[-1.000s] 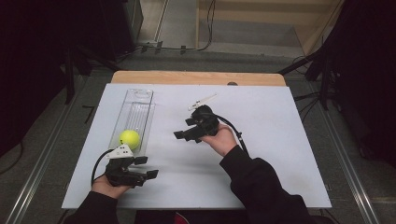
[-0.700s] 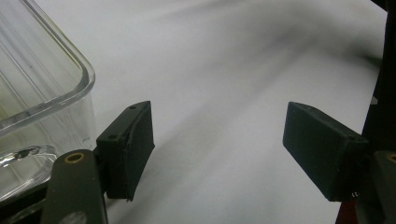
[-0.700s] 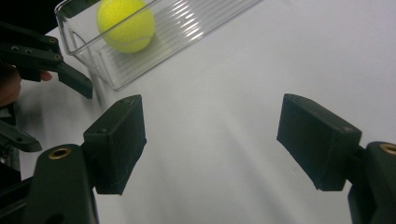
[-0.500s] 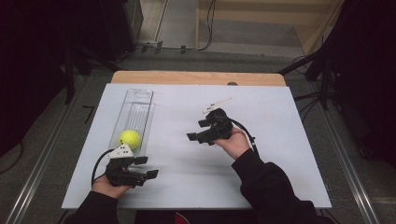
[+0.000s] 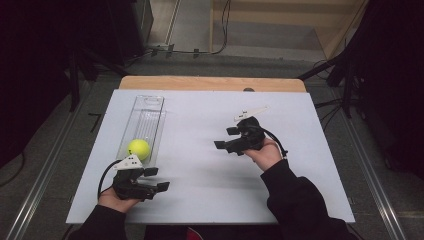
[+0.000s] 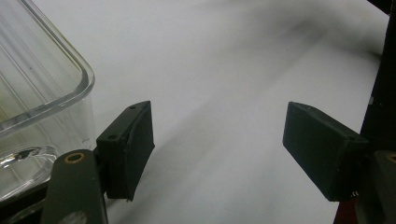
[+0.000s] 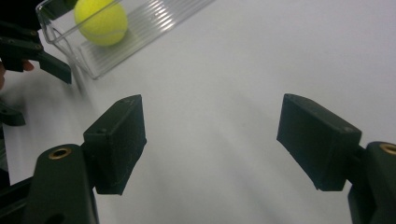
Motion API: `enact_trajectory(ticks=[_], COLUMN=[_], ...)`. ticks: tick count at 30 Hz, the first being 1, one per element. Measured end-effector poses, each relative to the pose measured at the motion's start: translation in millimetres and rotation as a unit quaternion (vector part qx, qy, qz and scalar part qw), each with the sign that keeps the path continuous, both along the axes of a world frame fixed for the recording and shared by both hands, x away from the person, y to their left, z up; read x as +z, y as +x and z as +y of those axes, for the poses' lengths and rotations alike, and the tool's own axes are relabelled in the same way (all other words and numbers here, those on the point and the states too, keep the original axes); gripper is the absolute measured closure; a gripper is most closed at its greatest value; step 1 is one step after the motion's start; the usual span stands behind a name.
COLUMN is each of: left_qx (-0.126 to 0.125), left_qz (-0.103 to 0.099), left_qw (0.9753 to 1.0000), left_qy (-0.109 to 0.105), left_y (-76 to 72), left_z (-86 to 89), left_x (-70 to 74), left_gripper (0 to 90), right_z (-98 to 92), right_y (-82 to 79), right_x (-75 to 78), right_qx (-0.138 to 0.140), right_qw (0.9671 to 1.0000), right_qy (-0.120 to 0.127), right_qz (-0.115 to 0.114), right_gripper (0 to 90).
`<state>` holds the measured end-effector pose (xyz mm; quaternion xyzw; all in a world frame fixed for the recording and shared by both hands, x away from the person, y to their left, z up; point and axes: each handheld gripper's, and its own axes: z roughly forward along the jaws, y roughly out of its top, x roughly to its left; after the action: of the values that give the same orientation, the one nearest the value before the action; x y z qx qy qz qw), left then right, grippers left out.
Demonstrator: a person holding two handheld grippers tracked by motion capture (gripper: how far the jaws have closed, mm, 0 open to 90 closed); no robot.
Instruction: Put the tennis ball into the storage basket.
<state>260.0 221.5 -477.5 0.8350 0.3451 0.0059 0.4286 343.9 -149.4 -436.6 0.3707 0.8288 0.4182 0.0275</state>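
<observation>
A yellow tennis ball lies in the near end of a long clear plastic tray at the left of the white table top. My left gripper rests on the table just in front of the tray's near corner, open with nothing between its pads. Right of centre, my right gripper hovers open and empty, pointing left toward the tray. In the right gripper view the left gripper sits at the top left, beside the tray.
The white sheet covers a wooden table whose far edge is bare. Dark stands and cables stand on the floor around the table. A wide stretch of white surface separates the two grippers.
My right gripper has drawn back to the right and a little nearer the person, away from the tray. The left gripper and the ball have stayed put.
</observation>
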Motion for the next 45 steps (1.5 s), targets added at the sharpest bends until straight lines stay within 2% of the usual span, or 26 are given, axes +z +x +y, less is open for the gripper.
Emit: enact_trajectory(ticks=[6,19,45], left_qx=[0.002,0.001,0.002], left_qz=[0.001,0.0,0.0], left_qw=[1.0,1.0,1.0], left_qy=[-0.002,0.0,-0.001], left_y=[0.2,0.5,0.6], left_z=[0.3,-0.5,0.1], left_x=[0.1,-0.4,-0.4], left_gripper=[25.3,25.3,25.3], right_z=[-16.4,-41.6,-88.1], right_y=[-7.9,-18.0,-54.2], right_x=[-3.4,-13.6,-21.1], right_qx=[-0.011,-0.03,-0.064], right_qw=[0.9999,0.9995,0.9979], right_qy=[-0.002,-0.005,0.003], right_qz=[-0.004,0.01,0.0], right_gripper=[21.7,21.7,21.6])
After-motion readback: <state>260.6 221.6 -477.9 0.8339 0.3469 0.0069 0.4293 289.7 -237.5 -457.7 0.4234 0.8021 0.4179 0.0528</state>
